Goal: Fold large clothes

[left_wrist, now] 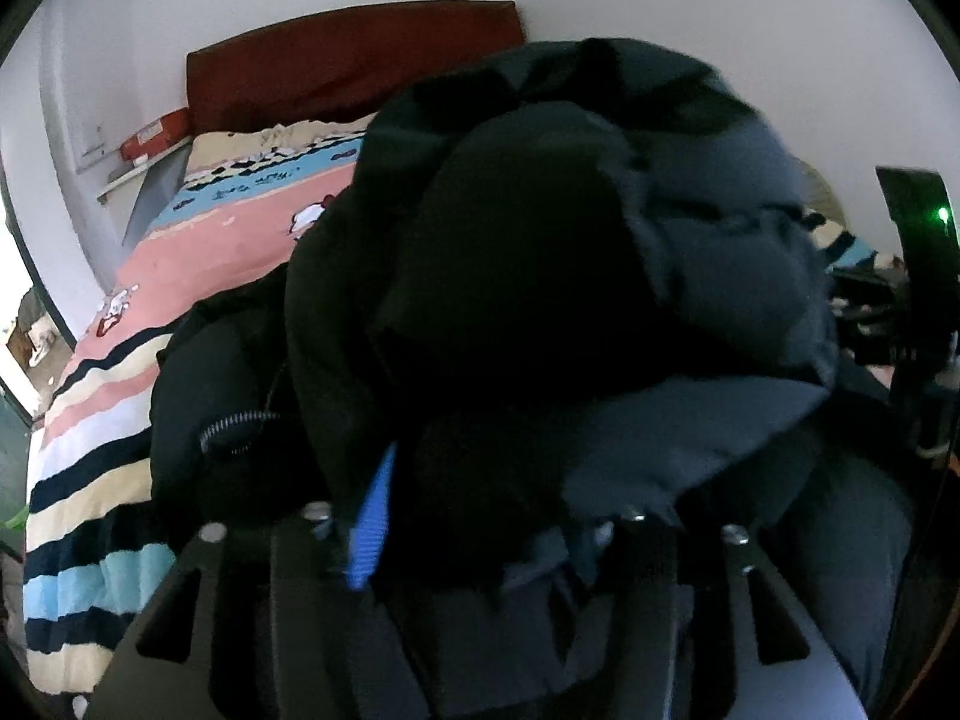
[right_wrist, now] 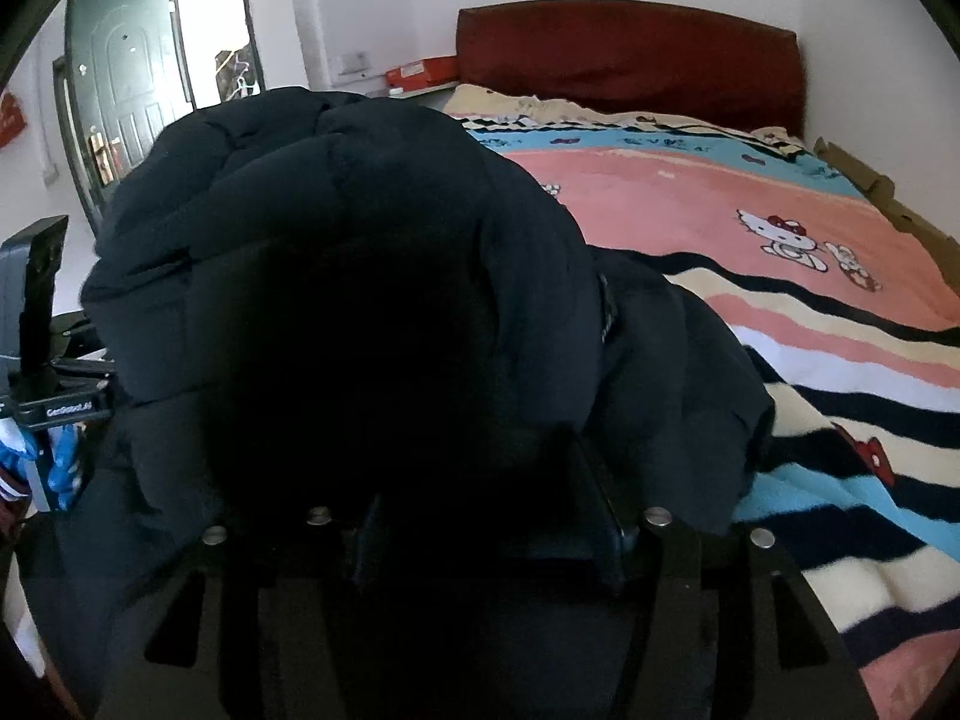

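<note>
A large dark navy padded jacket (left_wrist: 540,276) is bunched up over the bed and fills the middle of both views; it also shows in the right wrist view (right_wrist: 360,252). My left gripper (left_wrist: 474,534) is buried in its folds, with a blue finger pad (left_wrist: 372,528) showing against the cloth, and it holds the jacket lifted. My right gripper (right_wrist: 480,528) is also covered by the jacket, its fingers mostly hidden, and holds another part raised. A zipper (left_wrist: 237,423) runs along the jacket's left edge.
The bed's striped pink and blue blanket (right_wrist: 780,252) lies under the jacket. A dark red headboard (right_wrist: 630,54) stands against the white wall. A red box (left_wrist: 156,135) lies on a side shelf. A green door (right_wrist: 120,90) stands at the left. The other gripper's body (left_wrist: 918,276) is at the right edge.
</note>
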`<state>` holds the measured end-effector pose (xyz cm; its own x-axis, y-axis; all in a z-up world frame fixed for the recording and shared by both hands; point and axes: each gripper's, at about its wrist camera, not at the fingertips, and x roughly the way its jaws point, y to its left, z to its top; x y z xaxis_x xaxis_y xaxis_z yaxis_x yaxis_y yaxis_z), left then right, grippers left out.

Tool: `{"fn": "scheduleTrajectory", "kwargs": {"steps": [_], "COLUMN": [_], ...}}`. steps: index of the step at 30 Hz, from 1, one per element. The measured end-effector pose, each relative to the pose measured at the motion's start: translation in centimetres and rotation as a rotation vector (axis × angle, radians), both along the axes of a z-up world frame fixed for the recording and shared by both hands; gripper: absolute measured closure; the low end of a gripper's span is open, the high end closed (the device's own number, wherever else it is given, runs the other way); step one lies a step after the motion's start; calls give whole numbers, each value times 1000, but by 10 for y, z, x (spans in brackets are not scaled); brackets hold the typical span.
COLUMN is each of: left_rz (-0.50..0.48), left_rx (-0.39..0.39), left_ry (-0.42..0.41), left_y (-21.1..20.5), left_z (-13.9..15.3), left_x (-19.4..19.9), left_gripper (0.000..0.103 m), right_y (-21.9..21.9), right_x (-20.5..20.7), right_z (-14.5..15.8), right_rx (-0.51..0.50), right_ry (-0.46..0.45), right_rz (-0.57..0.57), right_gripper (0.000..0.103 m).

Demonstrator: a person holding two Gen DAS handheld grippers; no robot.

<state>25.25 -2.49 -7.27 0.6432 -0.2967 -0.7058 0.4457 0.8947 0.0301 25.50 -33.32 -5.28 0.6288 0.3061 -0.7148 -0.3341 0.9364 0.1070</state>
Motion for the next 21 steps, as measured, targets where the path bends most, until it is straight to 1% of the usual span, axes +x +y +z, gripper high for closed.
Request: {"fn": "scheduleTrajectory", "kwargs": {"steps": [4,7,10,12,14,16,17,21], "left_rz": [-11,-9,13,35,59,85,91,105], "left_rx": [7,-3,-3,-26,-61,-68,-75,-152], "left_ry": [3,28,33,35,36,24,16,-2], "left_y": [6,18,32,43,52,54,53,43], "left_z": [3,6,13,22,36,51,57,88], "left_x": [-17,-25,-33,-32,-25,-9,-6,39], "left_gripper": [52,52,52,52,52,52,52,52], "right_y": [-4,-7,-12,-16,-16,-14,-13,-5], "right_x": [-13,-19,-27,-30,-29,-26,-20,12], "right_z": [4,10,17,27,36,48,56,83], "right_rx": [-6,-6,-2,19,20,19,22,30], "right_ry": [6,10,15,16,6,-12,-24,-65], "right_rz": [-2,-6,-13,-11,-6,-1,1,-12], "right_gripper": [48,48,48,47,46,44,43,41]}}
